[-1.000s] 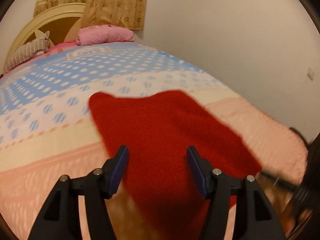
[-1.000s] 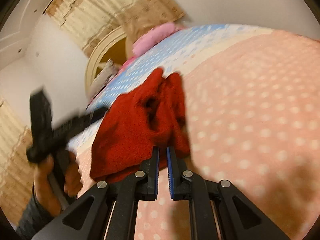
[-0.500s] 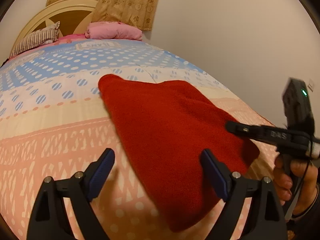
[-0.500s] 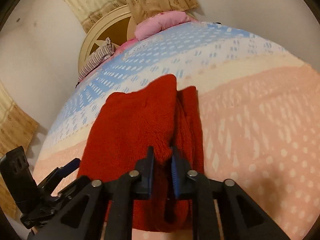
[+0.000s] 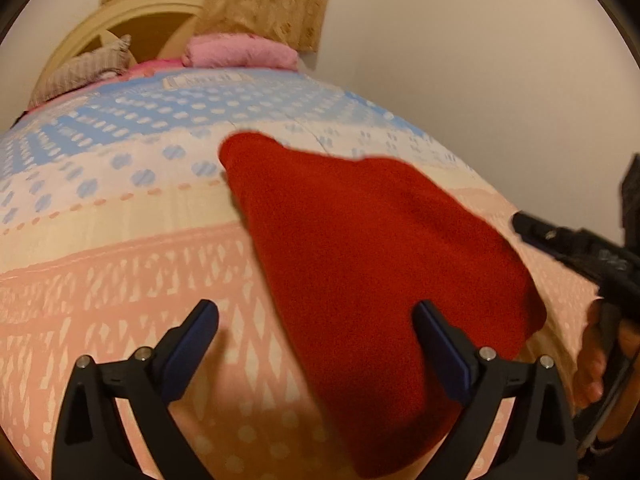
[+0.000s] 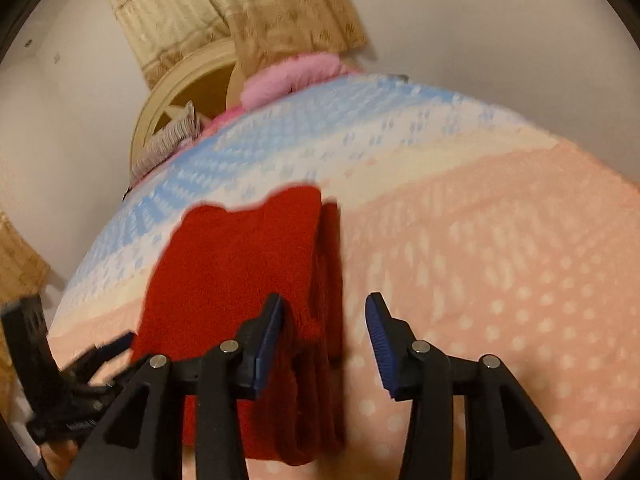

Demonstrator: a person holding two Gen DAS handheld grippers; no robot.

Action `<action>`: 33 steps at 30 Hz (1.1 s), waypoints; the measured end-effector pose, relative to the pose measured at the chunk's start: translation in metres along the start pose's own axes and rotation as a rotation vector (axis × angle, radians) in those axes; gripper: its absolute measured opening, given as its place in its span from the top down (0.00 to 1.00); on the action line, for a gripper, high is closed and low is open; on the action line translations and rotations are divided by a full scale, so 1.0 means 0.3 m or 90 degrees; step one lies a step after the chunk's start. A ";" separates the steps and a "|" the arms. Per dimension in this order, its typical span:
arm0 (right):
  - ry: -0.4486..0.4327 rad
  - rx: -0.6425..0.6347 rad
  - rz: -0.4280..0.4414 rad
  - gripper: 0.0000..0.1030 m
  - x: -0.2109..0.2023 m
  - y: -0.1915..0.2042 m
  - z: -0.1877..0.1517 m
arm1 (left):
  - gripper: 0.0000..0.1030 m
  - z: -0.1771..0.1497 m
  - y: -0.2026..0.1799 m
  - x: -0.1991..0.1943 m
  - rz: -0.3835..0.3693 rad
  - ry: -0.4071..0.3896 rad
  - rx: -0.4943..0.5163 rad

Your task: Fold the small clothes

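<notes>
Since half a second ago the right gripper (image 6: 325, 338) has released: its blue-padded jaws, then pinched on the cloth, now stand apart with nothing between them. The left gripper (image 5: 315, 350) remains wide open, as before.

Left wrist view. The left gripper's jaws occupy the lower part of the frame, spread wide and holding nothing. A folded red fleece garment (image 5: 372, 256) lies flat on the bed, running from the frame centre down to the lower right; its lower end passes in front of the right-hand finger. The quilted bedspread (image 5: 120, 264) is banded: blue with pale dots toward the top, cream across the middle, peach with a pale diamond pattern below. A pink pillow (image 5: 240, 53) and a striped cushion (image 5: 80, 74) sit at the upper left against a cream curved headboard (image 5: 132, 10). A beige patterned curtain (image 5: 264, 4) hangs at top centre; a plain pale wall (image 5: 480, 60) fills the upper right. The right gripper shows at the right edge, blurred.

Right wrist view. The right gripper's jaws sit low in the frame, moderately open and empty. The red garment lies centre-left, its folded edge stacked along its right side; the left-hand finger overlaps that edge. Whether it touches the cloth cannot be told. Peach bedspread fills the right half. The left gripper appears at the lower left edge, blurred. Pillow, headboard and curtain sit at the top.
</notes>
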State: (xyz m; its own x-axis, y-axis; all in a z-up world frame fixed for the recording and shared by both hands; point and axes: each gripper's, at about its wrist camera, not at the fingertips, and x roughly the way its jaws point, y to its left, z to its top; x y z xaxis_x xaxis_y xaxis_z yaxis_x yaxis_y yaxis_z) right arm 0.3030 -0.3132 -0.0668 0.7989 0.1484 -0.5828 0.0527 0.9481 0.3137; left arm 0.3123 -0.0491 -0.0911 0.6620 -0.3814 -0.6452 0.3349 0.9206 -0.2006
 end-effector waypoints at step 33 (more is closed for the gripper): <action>0.112 -0.193 0.111 0.58 0.216 0.218 -0.092 | 0.00 -0.035 0.034 0.076 -0.002 0.058 -0.059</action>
State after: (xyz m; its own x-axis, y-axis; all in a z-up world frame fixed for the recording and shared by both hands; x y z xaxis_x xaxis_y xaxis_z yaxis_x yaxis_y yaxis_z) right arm 0.3417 -0.2338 -0.1046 0.6636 0.3351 -0.6688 -0.2746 0.9408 0.1988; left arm 0.3239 -0.0476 -0.1157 0.5956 -0.3794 -0.7080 0.2706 0.9247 -0.2679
